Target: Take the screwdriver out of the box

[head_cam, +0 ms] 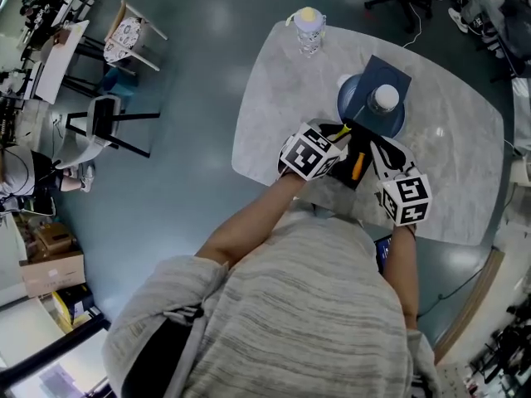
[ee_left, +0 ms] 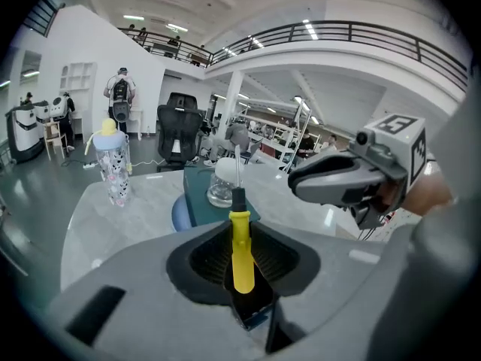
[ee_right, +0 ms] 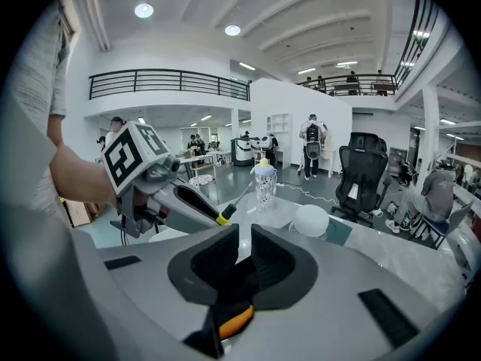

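As found at inspection, task item: yellow plastic-handled screwdriver with black collar and steel shaft [ee_left: 242,250], out of the box and held in the air above the table.
Screwdriver attitude: handle butt toward the left gripper's camera, shaft pointing up and away.
Left gripper [ee_left: 242,230]: grey body with marker cube, jaws partly apart, pads pressed on either side of the yellow handle.
Box: black open-topped rectangular box [head_cam: 363,143], on the table near its front edge, between the two grippers.
Box contents: orange-handled tool [head_cam: 358,167] lying inside.
Right gripper [ee_right: 244,250]: jaws almost together, apparently pinched on the thin black wall of the box, orange handle just below them.
Relation of grippers: left gripper just left of the box, right gripper at its right side, the two close together.
Table: white marbled tabletop with rounded corners [head_cam: 274,98].
Beyond box: dark teal square board [head_cam: 390,71] lying on round blue dish [head_cam: 348,102]; clear glass jar with white lid [head_cam: 384,98] standing on the board.
Far edge: clear patterned drinking bottle with yellow cap [head_cam: 308,30], upright, well apart from the box.
Operator: grey marled top, both forearms reaching over the near table edge.
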A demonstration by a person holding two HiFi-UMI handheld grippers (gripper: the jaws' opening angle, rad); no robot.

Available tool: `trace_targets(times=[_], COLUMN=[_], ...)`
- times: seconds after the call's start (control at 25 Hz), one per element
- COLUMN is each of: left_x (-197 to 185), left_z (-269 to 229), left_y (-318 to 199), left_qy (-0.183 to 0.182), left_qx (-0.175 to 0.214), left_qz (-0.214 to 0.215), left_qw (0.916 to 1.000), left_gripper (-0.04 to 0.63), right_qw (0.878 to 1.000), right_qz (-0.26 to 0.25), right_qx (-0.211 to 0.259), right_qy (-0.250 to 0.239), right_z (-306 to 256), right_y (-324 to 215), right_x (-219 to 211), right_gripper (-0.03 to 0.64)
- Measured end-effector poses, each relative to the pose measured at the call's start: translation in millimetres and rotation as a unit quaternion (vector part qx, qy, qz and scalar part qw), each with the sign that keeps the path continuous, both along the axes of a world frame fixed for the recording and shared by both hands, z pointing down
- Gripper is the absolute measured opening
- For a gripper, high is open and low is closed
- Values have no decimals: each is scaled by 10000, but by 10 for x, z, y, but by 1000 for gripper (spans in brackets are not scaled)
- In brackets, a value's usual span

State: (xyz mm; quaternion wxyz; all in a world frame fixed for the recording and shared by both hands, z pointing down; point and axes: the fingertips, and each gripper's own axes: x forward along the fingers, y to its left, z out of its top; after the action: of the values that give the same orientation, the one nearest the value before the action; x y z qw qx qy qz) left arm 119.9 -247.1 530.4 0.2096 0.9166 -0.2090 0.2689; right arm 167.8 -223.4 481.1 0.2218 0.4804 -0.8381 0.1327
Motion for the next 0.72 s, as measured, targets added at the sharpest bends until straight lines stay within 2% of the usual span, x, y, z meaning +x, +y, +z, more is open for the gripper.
trace_targets(times=[0.2, 0.4, 0.52, 0.64, 0.72], left_x=[-76, -45, -62, -119, -174], left_z=[-280, -491, -558, -556, -529], left_y=[-8, 26, 37, 20, 15], left_qy=[476, 864, 997, 1039, 1038], left_qx=[110, 201, 227, 243, 223], left_qz=[37, 92, 145, 137, 124], left_qw=[9988, 9960, 9947, 9942, 9943], left_gripper=[87, 87, 87, 87, 87], right_qw=[9999, 9987, 9967, 9931, 9896], right_qz=[76, 186, 244, 379, 550], right_qx=[-118, -481, -761, -1086, -1304], right_qy=[34, 19, 139, 239, 248], right_z=[7, 127, 253, 430, 563], right_y=[-1, 15, 19, -9, -34], right_x=[-102, -65, -59, -55, -53], right_gripper=[14, 14, 28, 81, 84])
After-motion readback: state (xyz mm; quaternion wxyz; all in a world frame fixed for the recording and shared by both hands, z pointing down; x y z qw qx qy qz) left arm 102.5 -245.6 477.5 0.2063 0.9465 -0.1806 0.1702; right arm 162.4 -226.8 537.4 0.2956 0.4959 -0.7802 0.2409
